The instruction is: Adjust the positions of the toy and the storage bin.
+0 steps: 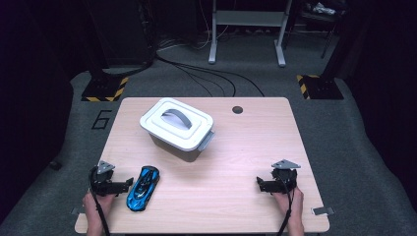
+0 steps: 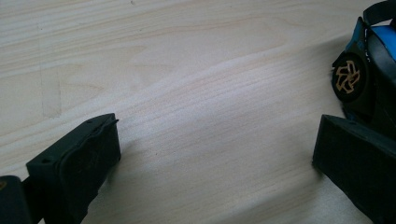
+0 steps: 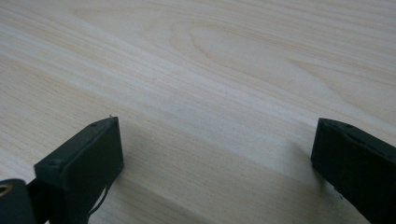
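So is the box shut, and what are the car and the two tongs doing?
White box: lid on, handle lying flat, side latch showing.
Blue toy car: on its wheels on the table, held by nothing.
Left tongs: open, empty, right beside the car.
Right tongs: open, empty, over bare table.

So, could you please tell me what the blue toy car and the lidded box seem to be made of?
Toy car: glossy blue body with sharp highlights, probably painted metal or plastic; black trim, gold wheel hubs. Lidded box: matte white plastic by its moulded lid, with a grey handle.
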